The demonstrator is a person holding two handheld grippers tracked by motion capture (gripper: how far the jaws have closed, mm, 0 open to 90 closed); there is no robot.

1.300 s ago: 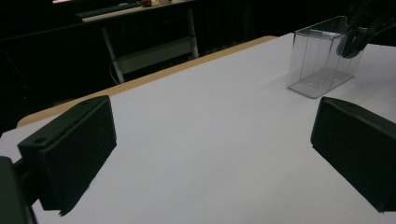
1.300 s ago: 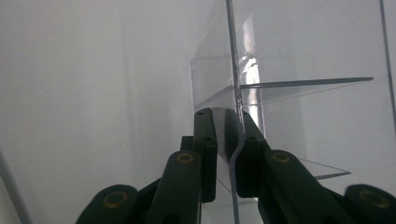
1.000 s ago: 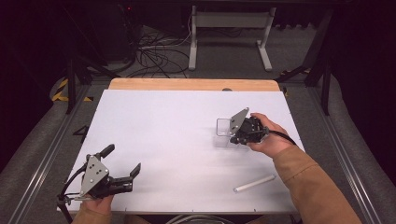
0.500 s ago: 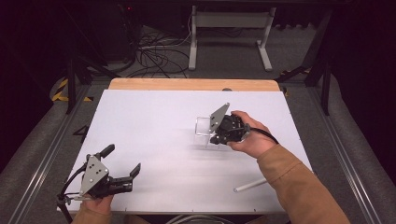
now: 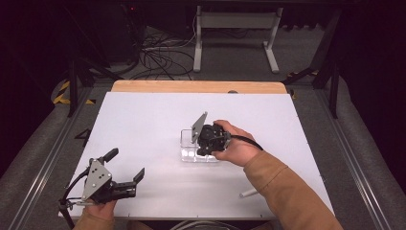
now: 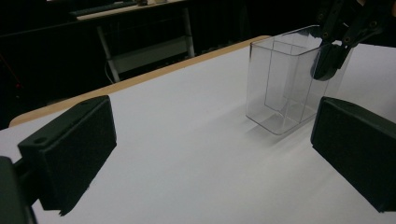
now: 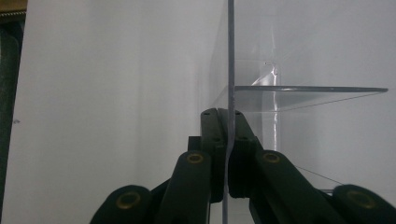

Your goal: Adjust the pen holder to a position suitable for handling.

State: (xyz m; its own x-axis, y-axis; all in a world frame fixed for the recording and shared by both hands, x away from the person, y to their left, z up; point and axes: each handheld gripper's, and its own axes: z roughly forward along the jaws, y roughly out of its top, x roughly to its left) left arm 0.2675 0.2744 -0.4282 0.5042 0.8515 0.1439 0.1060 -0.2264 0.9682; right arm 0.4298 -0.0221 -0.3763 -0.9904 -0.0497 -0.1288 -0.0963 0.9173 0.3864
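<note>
A clear plastic box (image 5: 190,147) with an inner divider stands near the middle of the white table (image 5: 143,120). My right gripper (image 5: 203,145) comes down over its right side, shut on the box's thin wall (image 7: 229,56); in the right gripper view the wall runs straight between the closed jaws (image 7: 228,122). In the left gripper view the box (image 6: 280,88) stands upright ahead to the right, with the right gripper (image 6: 330,60) on its far edge. My left gripper (image 5: 126,164) rests at the front left, open with nothing between its pads (image 6: 70,149).
A white stick (image 5: 249,193) lies near the front edge, beside the right sleeve. A wooden strip (image 5: 196,86) borders the table's far side. Cables and a metal stand sit on the dark floor beyond.
The right hand has carried the clear box leftward and a little nearer across the table, still gripped. The left gripper has stayed put.
</note>
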